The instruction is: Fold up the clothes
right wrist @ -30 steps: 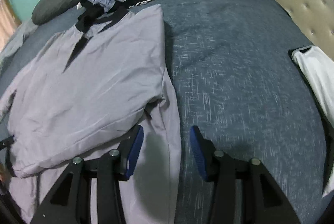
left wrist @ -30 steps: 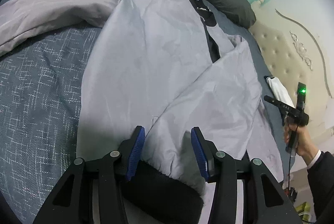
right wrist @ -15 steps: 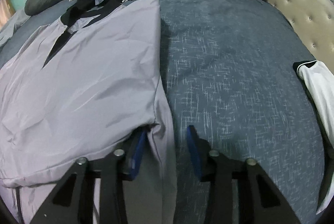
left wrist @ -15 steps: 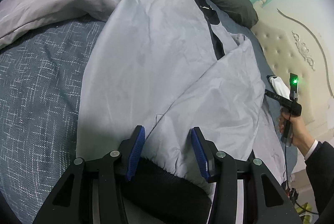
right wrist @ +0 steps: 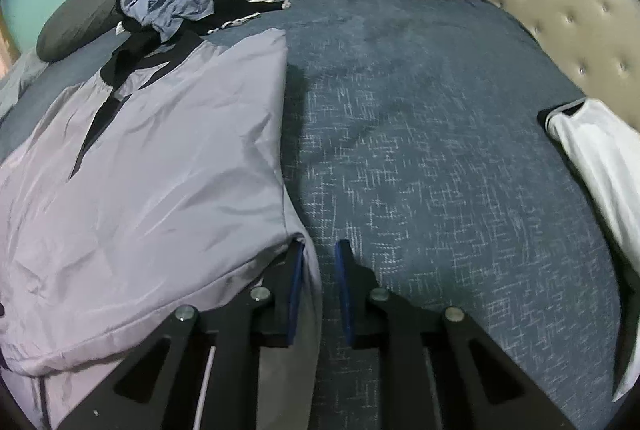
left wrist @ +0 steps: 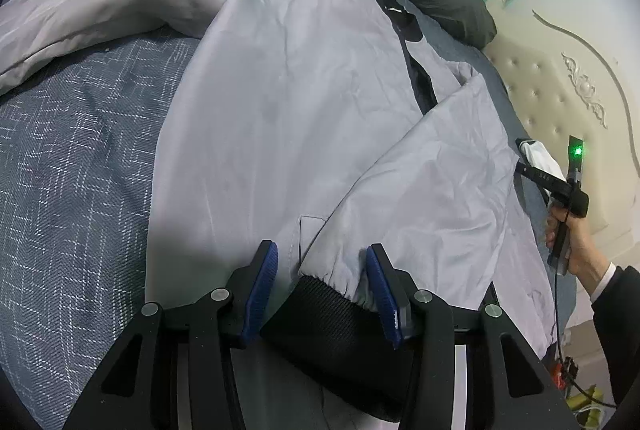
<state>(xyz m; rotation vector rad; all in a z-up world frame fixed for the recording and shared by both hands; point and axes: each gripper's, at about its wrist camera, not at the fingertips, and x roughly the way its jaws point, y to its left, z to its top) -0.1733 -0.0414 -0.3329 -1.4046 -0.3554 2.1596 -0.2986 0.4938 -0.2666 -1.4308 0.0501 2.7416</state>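
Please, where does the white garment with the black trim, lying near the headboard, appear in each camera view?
Left wrist view: the white garment is small at the right edge, behind the hand-held device with a green light.
Right wrist view: the white garment is large along the right edge, on the blue bedspread.
Shared landmark: the tufted cream headboard.

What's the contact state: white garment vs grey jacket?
Apart. Right wrist view shows bare blue bedspread between the grey jacket and the white garment.
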